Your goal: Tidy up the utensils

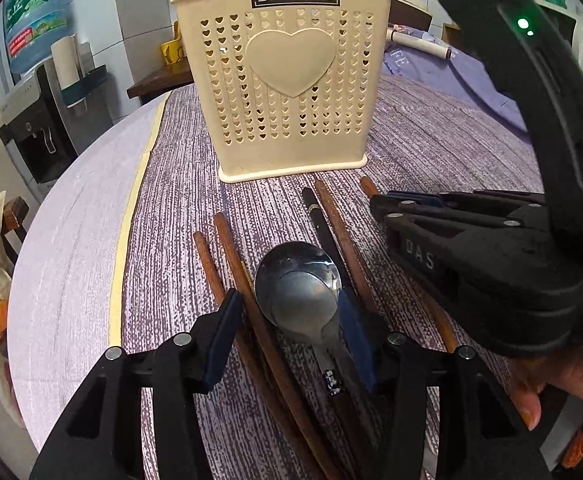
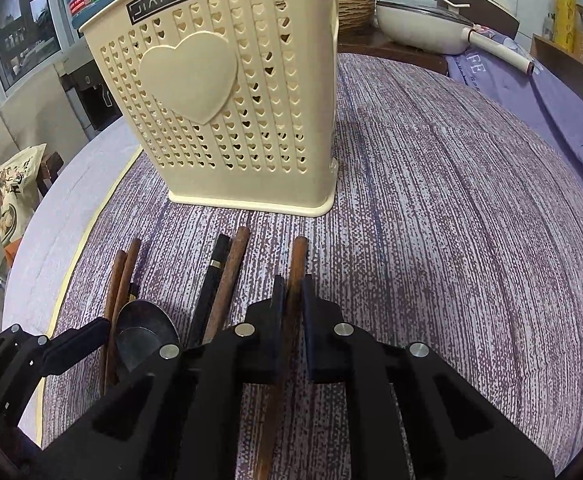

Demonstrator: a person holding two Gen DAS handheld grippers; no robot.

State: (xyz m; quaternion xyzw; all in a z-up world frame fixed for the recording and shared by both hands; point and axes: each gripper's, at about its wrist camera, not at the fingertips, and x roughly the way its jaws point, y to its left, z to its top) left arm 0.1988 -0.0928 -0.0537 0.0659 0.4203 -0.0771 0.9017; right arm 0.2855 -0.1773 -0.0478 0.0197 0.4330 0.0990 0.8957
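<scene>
A: Starting nearest: the right gripper point(image 2: 291, 320) has its jaws pinched on one brown chopstick point(image 2: 296, 264). The stick runs straight along the jaws, its far tip pointing away toward the basket point(image 2: 227, 92).

B: And the left gripper point(image 1: 287, 340)?

A: Its jaws are spread, with the spoon point(image 1: 297, 284) lying between them on the table point(image 1: 431, 148). The bowl of the spoon faces up and sits just ahead of the pads; the handle runs back under the gripper. I can't say the pads are pressing on it yet. Two brown chopsticks point(image 1: 231, 264) lie just inside the left pad.

B: So which hand is nearer the basket?

A: I'd judge the right one, a little. The basket stands upright past the tips of all the sticks, its opening at the top, so the held chopstick would need lifting and tipping upright to drop in.

B: Anything between?

A: A black chopstick point(image 2: 215, 276) and another brown one point(image 2: 231, 272), side by side, flat on the table.
</scene>
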